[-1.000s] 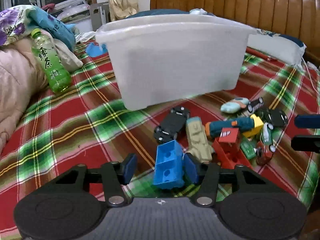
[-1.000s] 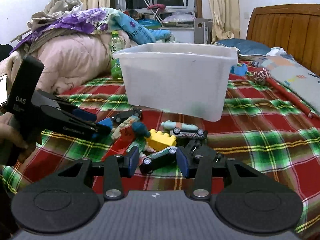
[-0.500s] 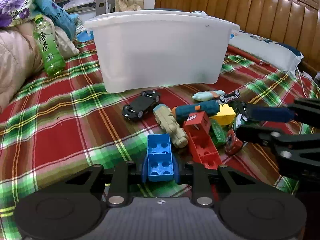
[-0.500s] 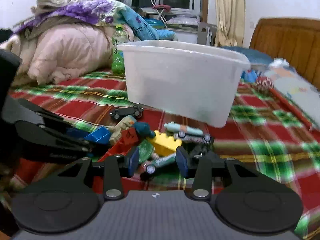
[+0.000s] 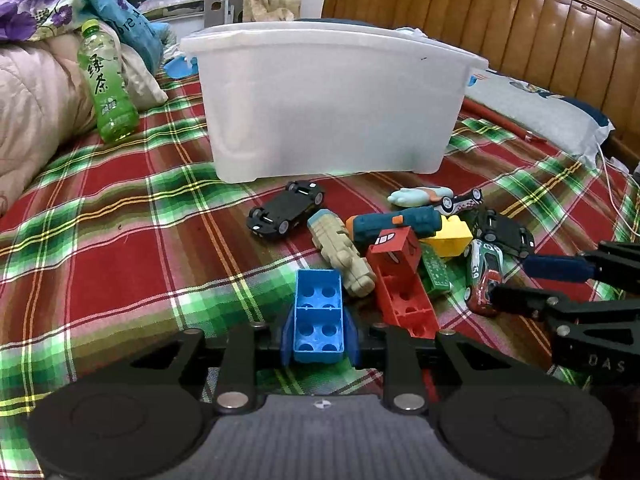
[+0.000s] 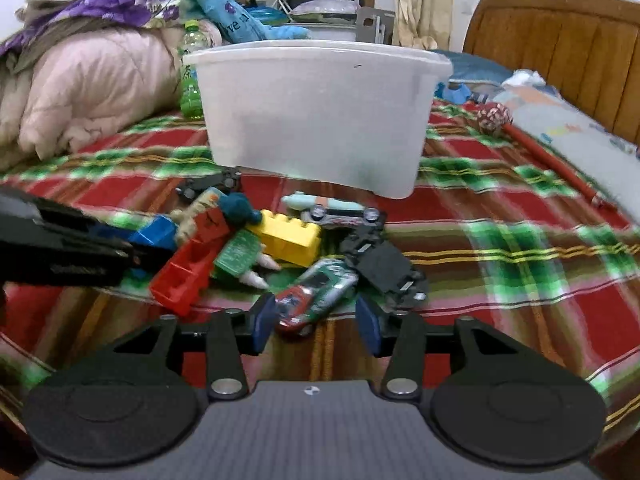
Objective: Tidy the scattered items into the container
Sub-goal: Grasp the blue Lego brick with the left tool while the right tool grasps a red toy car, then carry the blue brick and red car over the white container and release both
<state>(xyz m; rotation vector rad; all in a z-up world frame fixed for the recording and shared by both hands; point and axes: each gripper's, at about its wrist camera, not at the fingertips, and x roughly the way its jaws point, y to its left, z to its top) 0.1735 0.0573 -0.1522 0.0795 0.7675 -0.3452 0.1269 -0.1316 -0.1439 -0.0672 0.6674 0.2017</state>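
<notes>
Left wrist view: my left gripper [image 5: 320, 338] has just clamped the blue brick [image 5: 319, 316], ready for the container [image 5: 332, 104]; my right gripper [image 6: 316, 322], fingers just widening, straddles a toy car [image 6: 316, 294] ungripped.

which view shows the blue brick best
The left wrist view: the blue brick sits centred and sharp, clamped in the left gripper. The right wrist view shows only a blurred corner of it at the left gripper's tip.

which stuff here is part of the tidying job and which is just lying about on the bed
Part of the job:
- white tub
- blue brick, gripped by the left tool
- red brick
- yellow brick
- toy cars, such as the black one
- green and red car

Just lying about:
- green tea bottle
- pink quilt
- pillow
</notes>
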